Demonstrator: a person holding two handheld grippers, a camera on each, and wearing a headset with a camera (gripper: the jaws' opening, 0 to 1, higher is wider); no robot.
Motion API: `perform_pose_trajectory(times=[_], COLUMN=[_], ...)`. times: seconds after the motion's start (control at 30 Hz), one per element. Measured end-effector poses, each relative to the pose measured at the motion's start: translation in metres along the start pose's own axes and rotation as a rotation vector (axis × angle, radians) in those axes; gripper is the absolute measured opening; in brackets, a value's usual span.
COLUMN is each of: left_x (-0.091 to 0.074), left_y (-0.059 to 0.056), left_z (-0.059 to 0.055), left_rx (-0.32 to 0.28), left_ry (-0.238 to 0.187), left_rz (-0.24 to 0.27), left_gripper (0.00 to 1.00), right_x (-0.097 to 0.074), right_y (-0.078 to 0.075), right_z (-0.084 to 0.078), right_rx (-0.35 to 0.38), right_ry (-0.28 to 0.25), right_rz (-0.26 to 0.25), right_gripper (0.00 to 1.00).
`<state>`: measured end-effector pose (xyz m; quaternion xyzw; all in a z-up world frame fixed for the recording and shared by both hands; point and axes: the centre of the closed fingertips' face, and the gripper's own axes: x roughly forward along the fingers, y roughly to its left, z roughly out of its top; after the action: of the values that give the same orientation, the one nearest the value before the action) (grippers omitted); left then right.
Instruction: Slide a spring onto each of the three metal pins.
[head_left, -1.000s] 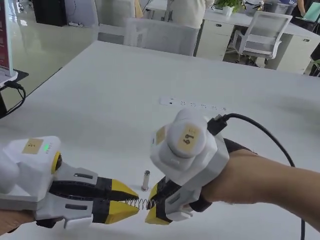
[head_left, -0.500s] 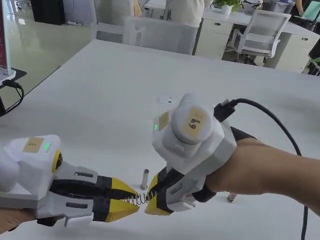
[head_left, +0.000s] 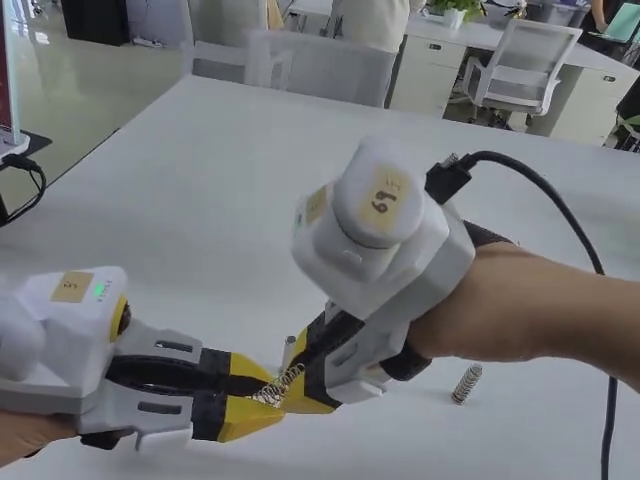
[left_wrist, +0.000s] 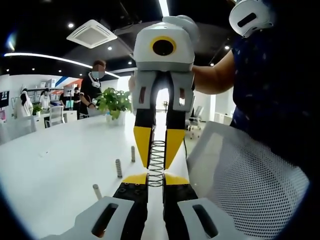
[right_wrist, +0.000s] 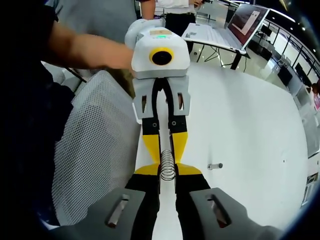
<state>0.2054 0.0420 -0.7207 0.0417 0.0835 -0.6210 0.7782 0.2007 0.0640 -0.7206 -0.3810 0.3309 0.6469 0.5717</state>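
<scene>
White table (head_left: 200, 180), open office behind. Left tongs (head_left: 262, 395) and right tongs (head_left: 297, 393) each pinch one end of spring (head_left: 277, 385). Pin (head_left: 290, 350) upright at 12 o'clock, just beside. Recommended: free one end, align bore over pin, lower straight.

White yellow-tipped right tool (head_left: 290, 388), black cable (head_left: 541, 201)
</scene>
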Motion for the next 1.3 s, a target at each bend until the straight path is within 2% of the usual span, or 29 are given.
perform_pose_trajectory(times=[0.27, 0.57, 1.07, 1.3], left_x=[0.0043, 0.0077, 0.0095, 0.0101], left_y=[-0.0009, -0.0015, 0.0024, 0.0033], left_z=[0.0004, 0.0003, -0.0001, 0.0004], left_rx=[0.004, 0.006, 0.026, 0.019], left_ry=[-0.01, -0.022, -0.023, -0.031], left_rz=[-0.012, -0.016, -0.001, 0.001], left_gripper=[0.03, 0.03, 0.04, 0.09], right_x=[-0.0015, -0.0022, -0.0007, 0.0005], right_y=[0.0011, 0.0017, -0.0024, -0.0054], right_z=[0.0042, 0.0007, 0.0003, 0.0004], right_rx=[-0.022, -0.027, -0.05, -0.055], right_ry=[0.028, 0.075, 0.12, 0.132], right_rz=[0.0, 0.007, 0.014, 0.013], right_gripper=[0.08, 0.07, 0.07, 0.07])
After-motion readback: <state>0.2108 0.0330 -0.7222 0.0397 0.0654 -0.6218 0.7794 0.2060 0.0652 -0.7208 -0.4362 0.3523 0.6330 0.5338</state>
